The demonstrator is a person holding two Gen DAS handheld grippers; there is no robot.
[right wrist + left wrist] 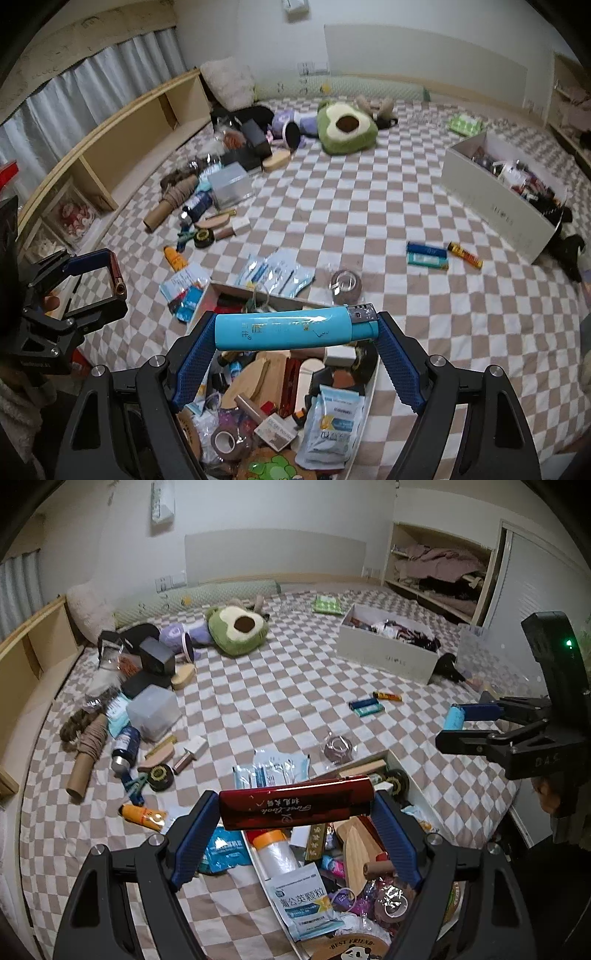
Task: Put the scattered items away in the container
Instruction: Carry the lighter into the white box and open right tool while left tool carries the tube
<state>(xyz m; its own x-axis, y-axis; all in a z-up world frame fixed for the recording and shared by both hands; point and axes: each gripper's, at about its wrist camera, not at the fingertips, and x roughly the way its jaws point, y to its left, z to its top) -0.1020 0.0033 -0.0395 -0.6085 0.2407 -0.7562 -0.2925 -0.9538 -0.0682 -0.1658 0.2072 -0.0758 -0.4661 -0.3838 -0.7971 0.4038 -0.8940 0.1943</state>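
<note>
1. While both tools hang over the near container (369, 384), each is loaded: left tool (297, 806) clamps the red lighter (295, 803) end to end, right tool (295, 330) clamps the light-blue lighter (291, 329) the same way.
2. Both lighters sit crosswise between the pads, above the box contents, not yet dropped.
3. Done, by my read: container already crowded with packets, tape rolls, wooden pieces and cork coasters. A second white box (384, 653) at 1 o'clock in the left view also holds items.
4. Left on the bed (280, 686): three lighters (439, 254) at 3 o'clock in the right view, a tape roll (345, 284) and mask packs (277, 271) just beyond the container's far rim.
5. Bigger backlog at 10 o'clock: cardboard tube (86, 760), clear plastic box (153, 710), dark bottle, black boxes, orange tube (142, 814), clips.
6. Avocado plush (236, 627) at 12 o'clock; can't tell if it counts.
7. Judgement: roughly mid-task. Next is release of both lighters into the box.
</note>
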